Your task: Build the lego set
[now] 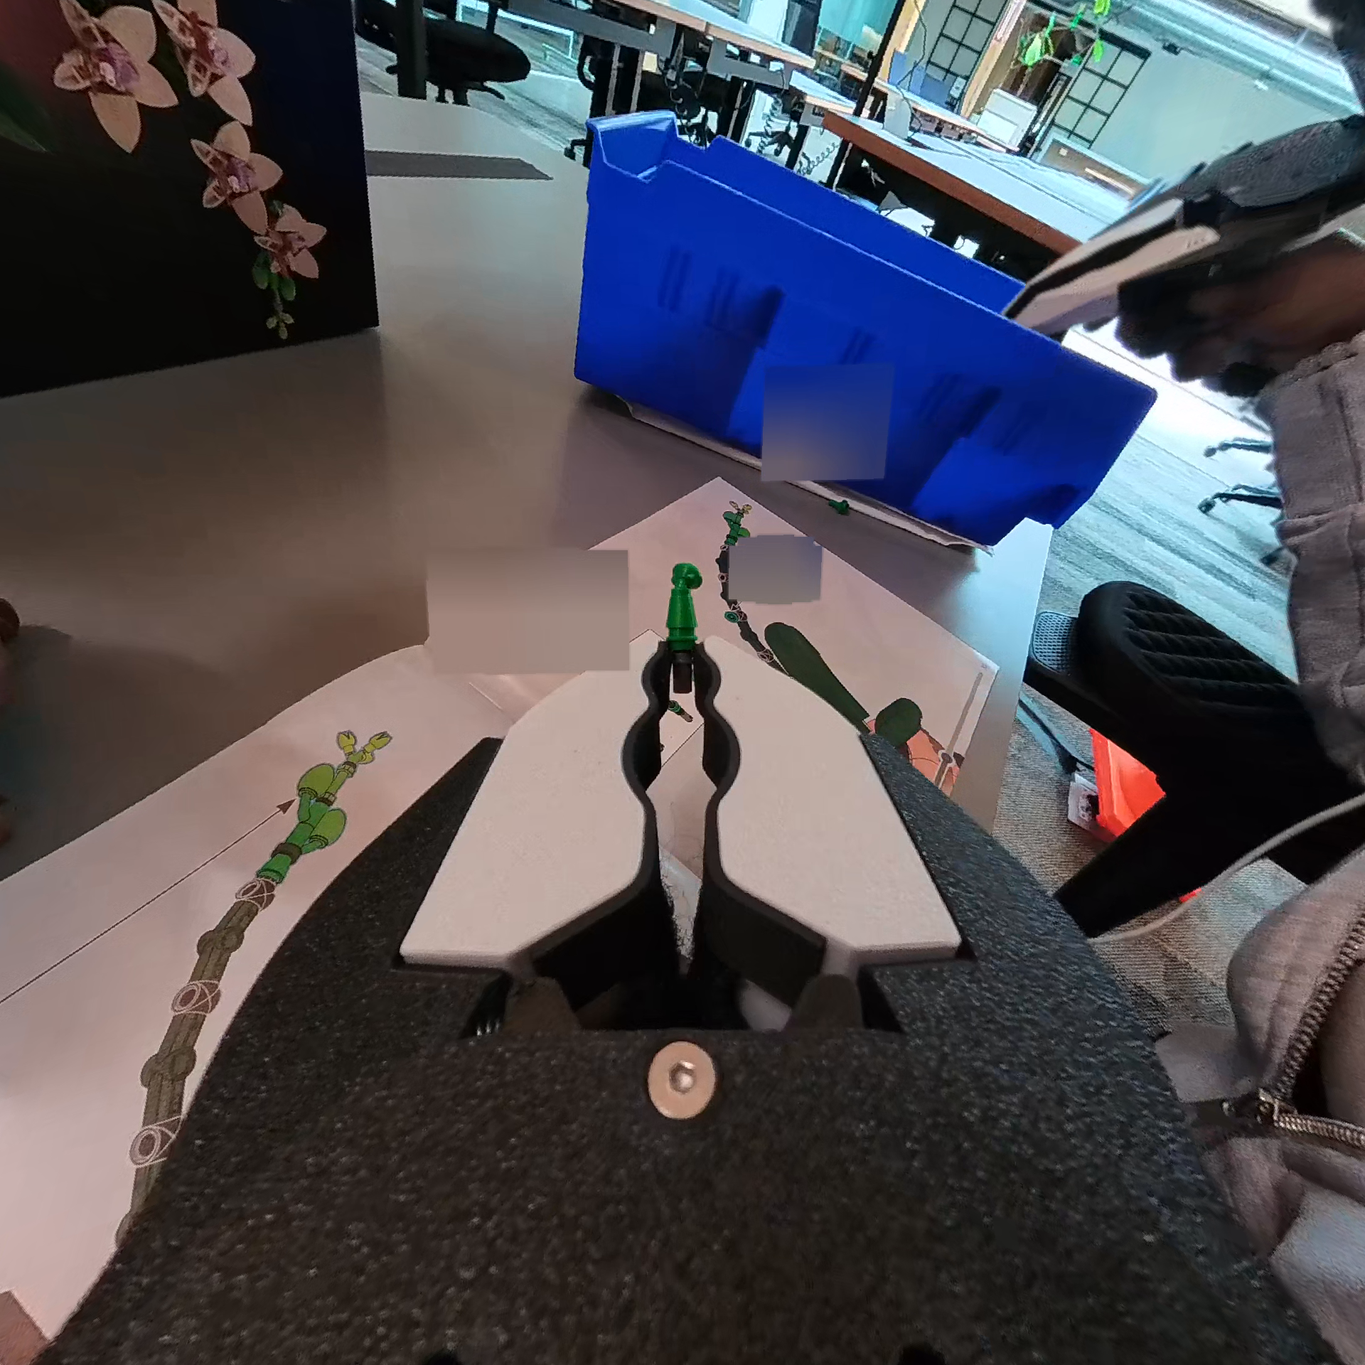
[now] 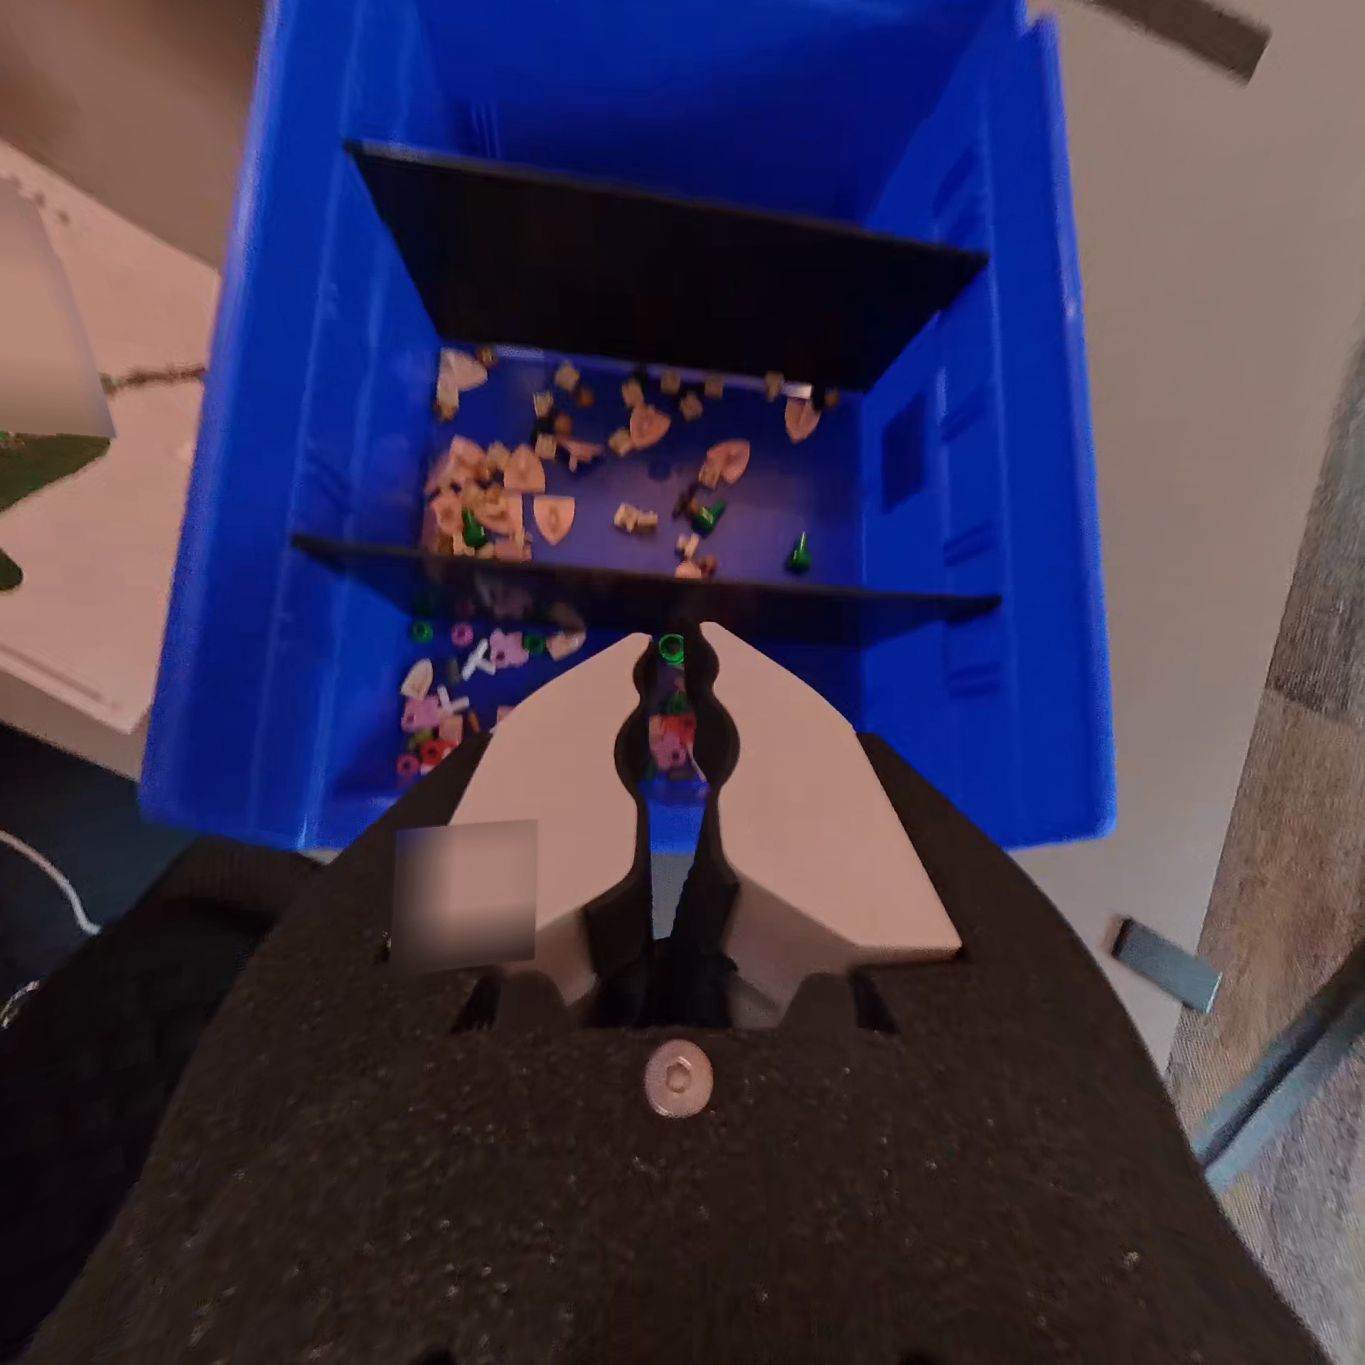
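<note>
Only the left wrist view shows the open booklet (image 1: 185,849) with plant drawings, lying on the grey table (image 1: 221,480). The left gripper (image 1: 683,654) is nearly closed, its tips pinching a small green stem piece (image 1: 683,602) by its dark end — the green part sticks up past the tips, with a little round knob on top.

Only the right wrist view looks down into the blue bin (image 2: 258,443). Black dividers (image 2: 650,583) split it, and small tan, pink and green bits lie inside. The right gripper (image 2: 671,650) is nearly closed too, over the near part of the bin — a tiny green ring (image 2: 669,647) sits squeezed between its tips.
</note>
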Available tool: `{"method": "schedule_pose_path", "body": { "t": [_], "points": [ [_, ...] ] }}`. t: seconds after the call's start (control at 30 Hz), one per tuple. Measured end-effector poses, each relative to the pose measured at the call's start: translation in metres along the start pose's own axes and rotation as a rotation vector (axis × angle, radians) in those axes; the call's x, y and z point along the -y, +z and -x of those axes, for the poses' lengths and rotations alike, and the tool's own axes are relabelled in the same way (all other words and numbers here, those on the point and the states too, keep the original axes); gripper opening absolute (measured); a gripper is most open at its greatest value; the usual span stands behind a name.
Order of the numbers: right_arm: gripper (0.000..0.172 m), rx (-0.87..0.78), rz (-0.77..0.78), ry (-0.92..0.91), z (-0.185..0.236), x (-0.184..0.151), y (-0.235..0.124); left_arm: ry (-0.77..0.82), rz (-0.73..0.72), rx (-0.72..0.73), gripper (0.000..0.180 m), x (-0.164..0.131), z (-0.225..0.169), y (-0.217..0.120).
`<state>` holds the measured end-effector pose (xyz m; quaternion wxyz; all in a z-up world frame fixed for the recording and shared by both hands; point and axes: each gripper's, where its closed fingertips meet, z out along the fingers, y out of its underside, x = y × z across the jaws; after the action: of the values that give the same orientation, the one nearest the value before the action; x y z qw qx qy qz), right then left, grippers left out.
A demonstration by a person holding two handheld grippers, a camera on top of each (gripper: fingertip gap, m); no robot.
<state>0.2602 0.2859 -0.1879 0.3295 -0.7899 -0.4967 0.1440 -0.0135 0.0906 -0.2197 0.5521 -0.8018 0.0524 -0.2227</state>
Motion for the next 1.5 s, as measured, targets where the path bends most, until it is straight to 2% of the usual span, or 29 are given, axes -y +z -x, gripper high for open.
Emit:
{"method": "schedule_pose_path", "body": {
  "t": [0.13, 0.2, 0.3, 0.4, 0.47, 0.57, 0.63, 0.67, 0.7, 0.77, 0.87, 0.9, 0.93, 0.97, 1.0, 1.03, 1.13, 1.17, 1.2, 1.23, 1.27, 1.3, 1.33, 1.43, 1.47, 1.5],
  "points": [
    [0.008, 0.103, 0.099, 0.02, 0.011, -0.025, 0.014, -0.001, -0.001, 0.0, 0.005, 0.0, 0.0, 0.0],
    [0.016, 0.097, 0.14, 0.01, 0.009, -0.033, 0.023, 0.009, 0.001, 0.001, 0.005, 0.0, 0.0, 0.0],
    [0.02, 0.104, 0.086, -0.016, 0.009, -0.027, 0.023, 0.022, 0.002, 0.002, 0.005, 0.0, -0.002, 0.0],
    [0.042, 0.112, 0.075, -0.037, 0.011, -0.025, 0.018, 0.024, 0.003, -0.003, 0.005, 0.0, -0.002, 0.001],
    [0.044, 0.057, 0.078, -0.111, 0.006, -0.026, 0.019, 0.022, 0.001, -0.004, 0.005, 0.0, -0.002, 0.0],
    [0.033, 0.02, -0.054, -0.148, 0.005, -0.008, 0.015, 0.024, -0.002, -0.005, 0.005, 0.0, -0.002, 0.001],
    [0.02, 0.085, 0.039, -0.069, 0.009, -0.023, 0.015, 0.03, -0.002, -0.006, 0.005, 0.0, -0.002, 0.001],
    [0.019, 0.061, 0.116, -0.044, 0.003, -0.036, 0.017, 0.032, -0.001, -0.006, 0.005, 0.0, -0.003, 0.0],
    [0.006, 0.017, 0.138, -0.06, -0.005, -0.041, 0.017, 0.032, -0.001, -0.007, 0.005, 0.0, -0.003, 0.0],
    [0.006, 0.009, 0.026, -0.117, -0.006, -0.027, 0.014, 0.03, -0.001, -0.009, 0.005, 0.0, -0.004, 0.001],
    [0.006, -0.049, -0.068, -0.089, -0.015, -0.012, 0.005, 0.028, -0.002, -0.009, 0.005, 0.001, -0.003, 0.001],
    [0.019, -0.058, -0.114, -0.092, -0.015, -0.007, 0.003, 0.029, -0.001, -0.009, 0.005, 0.001, -0.004, 0.001],
    [0.042, -0.045, -0.131, -0.084, -0.014, -0.006, 0.002, 0.03, -0.001, -0.01, 0.005, 0.0, -0.004, 0.001],
    [0.052, -0.033, -0.103, -0.065, -0.015, -0.011, 0.004, 0.03, -0.001, -0.01, 0.005, 0.0, -0.004, 0.001],
    [0.035, -0.029, -0.062, -0.068, -0.016, -0.018, 0.006, 0.03, 0.0, -0.011, 0.005, 0.0, -0.004, 0.001],
    [0.006, -0.039, -0.052, -0.099, -0.018, -0.021, 0.007, 0.029, 0.0, -0.012, 0.005, 0.0, -0.004, 0.001],
    [0.006, -0.076, -0.091, -0.107, -0.023, -0.016, 0.006, 0.029, -0.001, -0.012, 0.005, 0.0, -0.004, 0.001],
    [0.02, -0.094, -0.126, -0.097, -0.025, -0.011, 0.004, 0.031, 0.0, -0.013, 0.005, 0.0, -0.004, 0.001],
    [0.051, -0.102, -0.143, -0.084, -0.026, -0.008, 0.004, 0.032, 0.0, -0.014, 0.005, 0.0, -0.004, 0.002],
    [0.067, -0.101, -0.122, -0.075, -0.027, -0.01, 0.005, 0.033, 0.0, -0.015, 0.005, 0.0, -0.004, 0.002],
    [0.057, -0.11, -0.102, -0.092, -0.028, -0.013, 0.007, 0.033, 0.0, -0.015, 0.005, 0.001, -0.004, 0.001],
    [0.015, -0.131, -0.103, -0.143, -0.029, -0.014, 0.008, 0.032, 0.0, -0.016, 0.005, 0.001, -0.004, 0.001],
    [0.005, -0.153, -0.118, -0.187, -0.03, -0.013, 0.008, 0.031, -0.001, -0.017, 0.005, 0.001, -0.004, 0.001],
    [0.006, -0.116, -0.115, -0.173, -0.026, -0.013, 0.011, 0.031, -0.002, -0.019, 0.005, 0.001, -0.004, 0.001],
    [0.01, -0.12, -0.17, -0.172, -0.025, -0.006, 0.01, 0.032, -0.001, -0.02, 0.005, 0.001, -0.005, 0.001],
    [0.042, -0.121, -0.194, -0.164, -0.024, -0.002, 0.009, 0.032, 0.0, -0.022, 0.005, 0.001, -0.005, 0.002]
  ]
}}
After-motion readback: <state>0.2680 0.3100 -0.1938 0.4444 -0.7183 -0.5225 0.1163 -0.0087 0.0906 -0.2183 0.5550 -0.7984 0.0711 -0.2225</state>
